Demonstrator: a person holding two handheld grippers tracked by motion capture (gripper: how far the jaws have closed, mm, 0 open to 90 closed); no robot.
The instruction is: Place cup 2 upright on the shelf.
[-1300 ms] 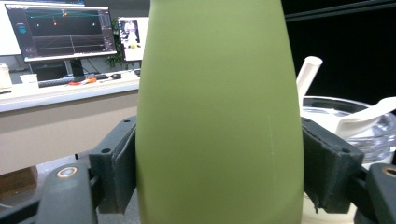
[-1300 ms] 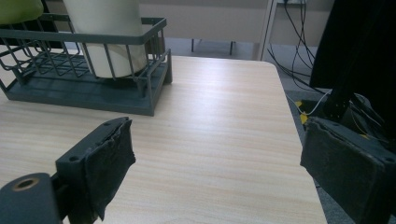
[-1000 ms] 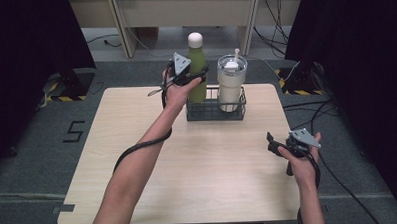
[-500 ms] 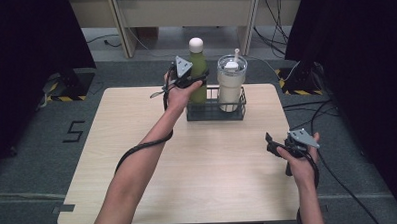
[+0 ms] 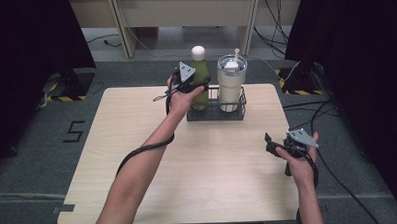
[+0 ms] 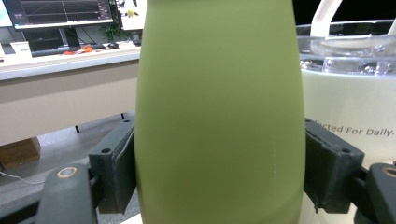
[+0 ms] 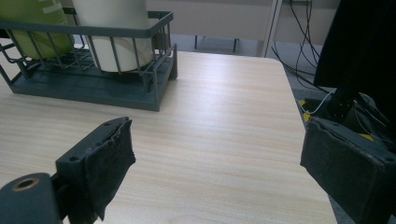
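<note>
While your left gripper (image 5: 194,87) clamps the bottle (image 5: 199,79) in the far rack (image 5: 216,114), release remains; your right gripper (image 5: 275,145) waits near, open, empty.

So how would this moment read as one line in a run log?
left gripper: shut on tall green bottle | bottle: in dark wire basket | right gripper: open, above wooden table

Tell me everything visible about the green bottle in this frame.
The matte olive-green bottle, smooth and metal-looking, narrows to a rounded cream cap. It stands upright in the left end of the dark wire basket, beside the cream lidded tumbler. The left gripper is shut on its body, one black pad on each side. Whether its base touches the basket floor cannot be told.
</note>
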